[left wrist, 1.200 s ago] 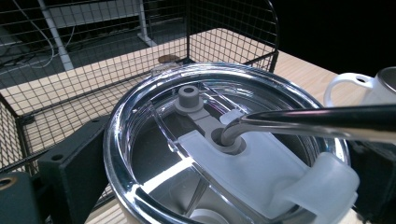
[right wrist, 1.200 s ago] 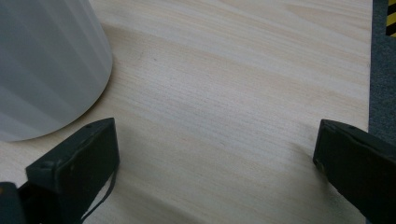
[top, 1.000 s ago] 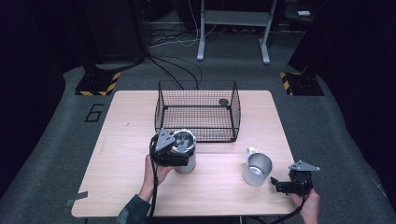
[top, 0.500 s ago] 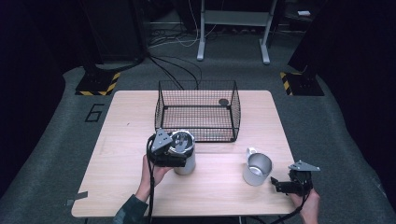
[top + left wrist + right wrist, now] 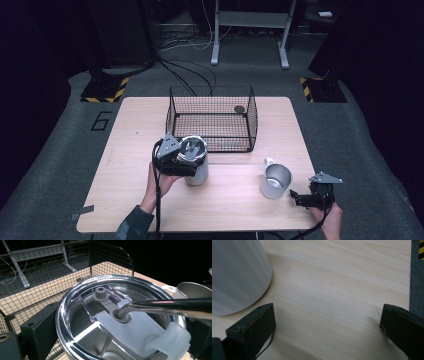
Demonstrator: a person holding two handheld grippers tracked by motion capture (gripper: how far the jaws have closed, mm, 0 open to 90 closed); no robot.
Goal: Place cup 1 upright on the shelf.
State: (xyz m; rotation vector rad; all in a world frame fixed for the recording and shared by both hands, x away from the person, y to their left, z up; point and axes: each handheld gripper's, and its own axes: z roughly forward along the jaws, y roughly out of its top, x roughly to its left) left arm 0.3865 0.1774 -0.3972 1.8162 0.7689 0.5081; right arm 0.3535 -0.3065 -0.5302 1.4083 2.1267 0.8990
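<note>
A steel tumbler (image 5: 198, 172) with a clear lid (image 5: 100, 315) stands on the table in front of the wire basket (image 5: 210, 120). My left gripper (image 5: 189, 167) is shut on it just under the rim, one finger (image 5: 37, 330) pressed to its left side. A bent metal straw (image 5: 162, 306) enters the lid's hole from the right. A metal mug (image 5: 275, 181) with a pale handle stands at the right front and also appears behind the lid (image 5: 192, 290). My right gripper (image 5: 300, 199) is open, low over the table, right of the mug (image 5: 237, 272).
The black wire basket sits mid-table at the back with a small dark disc (image 5: 239, 109) inside near its far right corner. Bare wood (image 5: 332, 290) lies between the right gripper's jaws. The table's right edge (image 5: 410, 270) is close to that gripper.
The left hand with the tumbler has edged slightly to the left. The right gripper and the mug have not moved.
</note>
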